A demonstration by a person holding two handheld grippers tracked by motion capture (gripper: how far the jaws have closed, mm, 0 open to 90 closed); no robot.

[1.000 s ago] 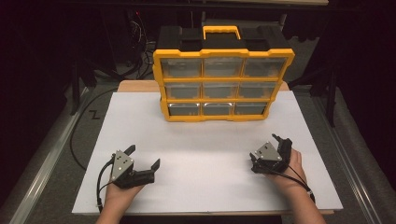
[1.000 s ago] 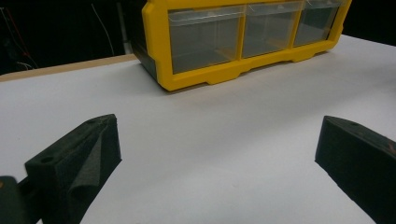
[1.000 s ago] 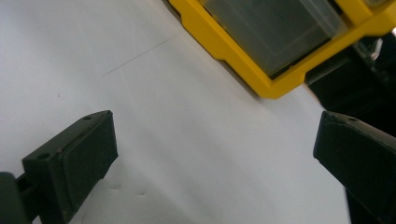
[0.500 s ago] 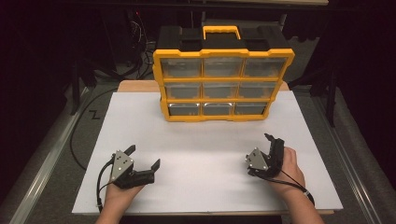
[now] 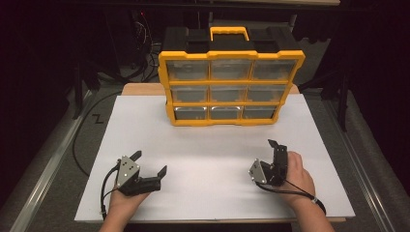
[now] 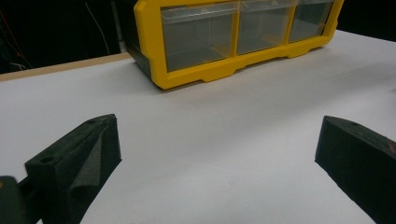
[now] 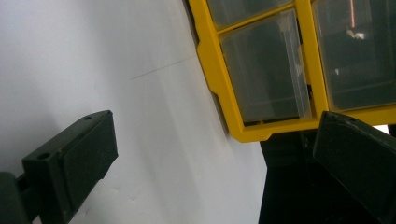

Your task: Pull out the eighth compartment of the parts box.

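1. Left hand-held gripper [image 5: 150, 163] rests low over the near-left of the white table [image 5: 212, 145]; position unchanged from a second ago. Jaws spread wide, nothing between them.
2. Right hand-held gripper [image 5: 273, 159] has rolled onto its side since the earlier frames and shifted slightly left; its jaws now stack one above the other in the high view.
3. Right gripper view confirms the roll: table surface and organizer appear steeply tilted. Jaws wide apart, empty.
4. Yellow drawer organizer [image 5: 231, 87] stands upright at the far middle of the table, unmoved; three rows of clear drawers, all shut.
5. Both hand-held grippers are well apart from the organizer and from each other.
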